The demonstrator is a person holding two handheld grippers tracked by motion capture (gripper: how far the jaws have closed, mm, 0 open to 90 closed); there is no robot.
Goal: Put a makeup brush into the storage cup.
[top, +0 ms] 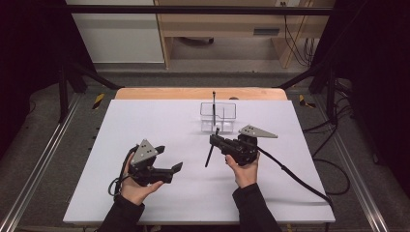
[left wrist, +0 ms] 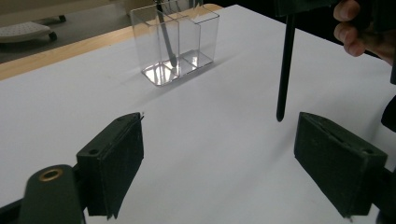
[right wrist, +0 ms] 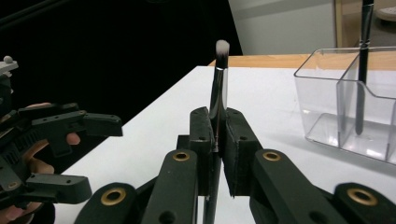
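- High view: a white table (top: 145, 193) holds a clear organizer (top: 218, 116) toward 12 o'clock, just right of centre, and a dark brush (top: 213, 107) stands upright in its left compartment.
- The right gripper (top: 216, 140) is held off the table by the person's right hand (top: 243, 170), just at 6 o'clock of the organizer. Its jaws are clenched on a second, thin makeup brush (top: 210, 153), whose dark handle hangs down toward 7 o'clock, its tip above the table surface.
- The left gripper (top: 168, 159) sits at about 8 o'clock from the organizer, well apart from it, in the left hand (top: 135, 186). Its jaws are spread wide with nothing between them, pointing toward 3 o'clock.
- Right gripper view: the two black jaws press together on the makeup brush (right wrist: 217, 102) at its metal ferrule, and the pale bristle tip rises at 12 o'clock above them. The organizer (right wrist: 327, 105) stands at 2 o'clock, with the upright brush (right wrist: 362, 65) in it.
- Left gripper view: the held brush's handle (left wrist: 283, 70) hangs at 1 o'clock, between and beyond the spread jaws, and the organizer (left wrist: 196, 35) lies at 11 o'clock.
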